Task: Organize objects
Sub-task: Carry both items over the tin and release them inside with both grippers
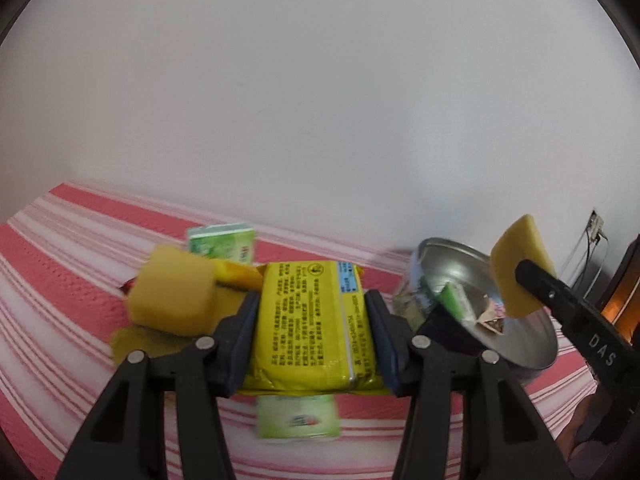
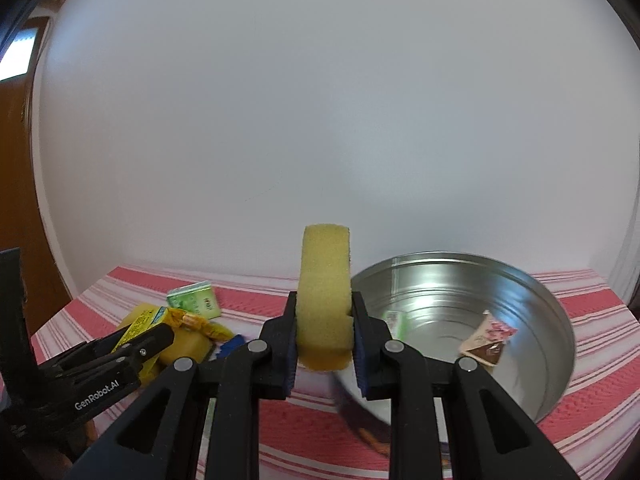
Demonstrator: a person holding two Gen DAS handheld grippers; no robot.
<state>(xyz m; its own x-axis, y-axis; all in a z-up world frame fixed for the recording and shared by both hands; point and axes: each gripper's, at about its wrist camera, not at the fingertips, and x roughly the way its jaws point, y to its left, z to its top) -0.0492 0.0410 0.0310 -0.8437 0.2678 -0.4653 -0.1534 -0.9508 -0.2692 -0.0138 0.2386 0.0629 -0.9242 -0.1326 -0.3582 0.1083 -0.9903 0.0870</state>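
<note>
My left gripper (image 1: pixel 312 316) is shut on a yellow packet (image 1: pixel 308 316) with printed text, held above the striped table. It also shows in the right wrist view (image 2: pixel 138 326) at the left. My right gripper (image 2: pixel 324 324) is shut on a yellow sponge (image 2: pixel 326 296) and holds it upright beside the round metal tin (image 2: pixel 532 292). In the left wrist view that sponge (image 1: pixel 518 264) hangs over the tin (image 1: pixel 532 344). The tin holds a green packet (image 2: pixel 394 322) and a brown and pink sachet (image 2: pixel 488 338).
A second yellow sponge (image 1: pixel 172 292), a green packet (image 1: pixel 222 242) and an orange-yellow wrapper (image 1: pixel 236 274) lie at the left on the red and white striped cloth (image 1: pixel 60 280). Another green packet (image 1: pixel 296 416) lies below my left gripper. A white wall stands behind.
</note>
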